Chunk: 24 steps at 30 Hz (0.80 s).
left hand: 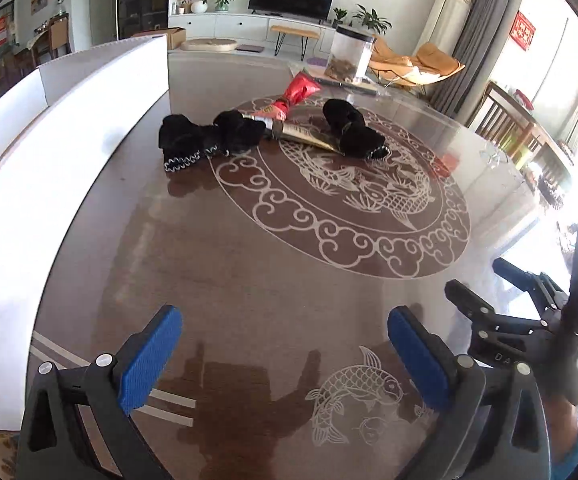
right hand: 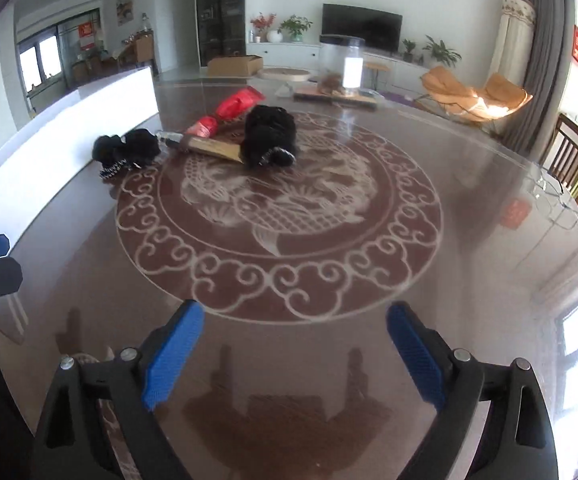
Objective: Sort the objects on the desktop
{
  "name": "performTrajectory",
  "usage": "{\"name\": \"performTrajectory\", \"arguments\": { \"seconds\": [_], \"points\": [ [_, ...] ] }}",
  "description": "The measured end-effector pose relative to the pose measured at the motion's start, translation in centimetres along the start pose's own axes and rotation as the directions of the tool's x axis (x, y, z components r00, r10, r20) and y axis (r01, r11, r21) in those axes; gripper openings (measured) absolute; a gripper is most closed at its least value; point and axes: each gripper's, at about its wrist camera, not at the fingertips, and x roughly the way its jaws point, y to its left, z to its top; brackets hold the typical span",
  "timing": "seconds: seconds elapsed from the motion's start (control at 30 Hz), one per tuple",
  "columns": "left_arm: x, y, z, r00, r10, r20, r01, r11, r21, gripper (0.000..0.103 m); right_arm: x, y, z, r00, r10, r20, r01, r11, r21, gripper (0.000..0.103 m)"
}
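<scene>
The black fuzzy items (left hand: 209, 136) and red-gold packet (left hand: 289, 114) lie upper centre on the table (left hand: 249, 280), details unclear; left gripper (left hand: 285, 356) and right gripper (right hand: 295, 356) hover low, fingers spread wide, empty

Only the letters "DA" on the right gripper (left hand: 501, 356), lower right, are legible; the red wall signs (left hand: 522, 31) are too blurred.

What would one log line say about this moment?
left fingers: open, empty | right fingers: open, empty | black socks, packets: untouched on table
</scene>
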Motion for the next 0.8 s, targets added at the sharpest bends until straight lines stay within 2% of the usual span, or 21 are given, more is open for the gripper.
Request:
{"name": "performTrajectory", "arguments": {
  "seconds": [0.07, 0.1, 0.17, 0.27, 0.37, 0.53, 0.8],
  "points": [
    [2.3, -1.1, -0.6, 0.999, 0.04, -0.009, -0.04, 0.999, 0.028, 0.103, 0.3, -2.2, -1.9, 0.999, -0.025, -0.033, 0.026, 0.999, 0.037, 0.093],
    [3.0, -1.8, -1.3, 0.998, 0.062, 0.002, -0.062, 0.997, 0.048, 0.103, 0.1, -3.2, -2.4, 0.999, -0.008, -0.036, 0.01, 0.997, 0.072, 0.094],
    [3.6, -2.7, -2.2, 0.989, 0.145, 0.033, -0.147, 0.985, 0.092, 0.103, -0.6, -4.1, -2.7, 1.0, -0.017, 0.001, 0.017, 0.993, 0.119, 0.094],
    [3.5, -2.2, -2.2, 0.99, 0.135, 0.035, -0.137, 0.986, 0.091, 0.103, -0.1, -4.4, -2.6, 0.999, -0.025, -0.031, 0.03, 0.989, 0.148, 0.094],
    [3.4, -1.4, -2.0, 0.988, 0.146, 0.044, -0.149, 0.987, 0.065, 0.103, -0.1, -3.4, -2.7, 0.998, -0.054, -0.037, 0.058, 0.991, 0.119, 0.095],
    [4.2, -1.2, -0.9, 0.988, 0.146, 0.048, -0.149, 0.987, 0.067, 0.103, -0.1, -1.9, -3.0, 0.999, -0.022, -0.033, 0.024, 0.997, 0.068, 0.102],
    [4.6, -0.9, -0.3, 0.984, 0.173, 0.042, -0.174, 0.984, 0.032, 0.103, 0.1, -2.0, -3.0, 0.999, -0.012, -0.036, 0.014, 0.997, 0.076, 0.103]
  ]
}}
